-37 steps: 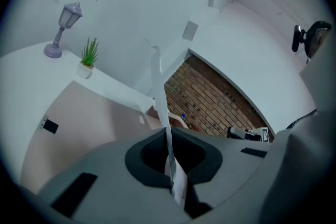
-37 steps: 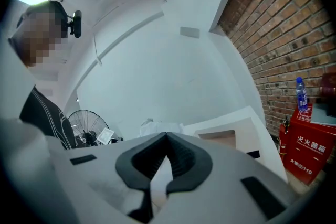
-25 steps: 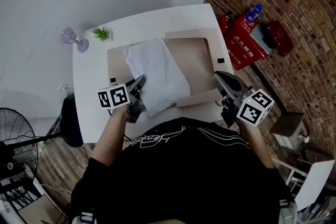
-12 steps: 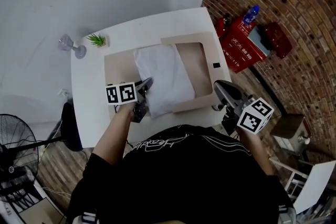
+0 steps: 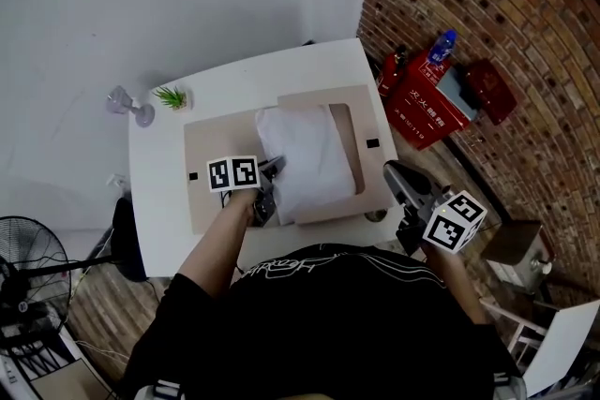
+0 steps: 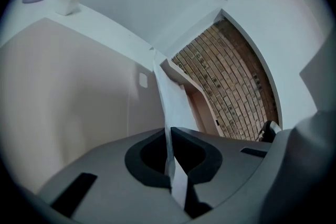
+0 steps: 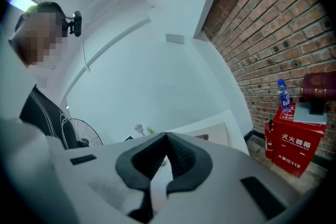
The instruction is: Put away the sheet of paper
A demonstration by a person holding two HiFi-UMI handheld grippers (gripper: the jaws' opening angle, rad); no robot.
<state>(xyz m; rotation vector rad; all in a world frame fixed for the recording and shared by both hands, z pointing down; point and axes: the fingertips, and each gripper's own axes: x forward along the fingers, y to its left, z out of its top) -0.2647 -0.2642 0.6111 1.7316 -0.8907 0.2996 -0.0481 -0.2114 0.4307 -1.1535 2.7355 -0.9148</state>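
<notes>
A white sheet of paper [image 5: 309, 159] lies across the right half of an open tan folder [image 5: 208, 166] on the white table [image 5: 155, 192]. My left gripper [image 5: 268, 186] is shut on the sheet's near left edge. In the left gripper view the paper [image 6: 171, 97] runs edge-on between the closed jaws of the left gripper [image 6: 169, 132]. The folder's right leaf has a window cut-out [image 5: 343, 125], partly covered by the sheet. My right gripper [image 5: 401, 186] hangs off the table's front right corner, shut with nothing in it. The right gripper view has the right gripper [image 7: 166, 138] facing the room.
A small potted plant [image 5: 172, 96] and a clear glass ornament [image 5: 122, 98] stand at the table's back left. A red box [image 5: 429, 96] with a blue bottle [image 5: 442, 43] sits on the floor by the brick wall [image 5: 487, 5]. A fan [image 5: 28, 259] is at the left.
The left gripper has dragged the sheet to the right, over the folder's right half. The right gripper has pulled back from the folder toward the table's front corner.
</notes>
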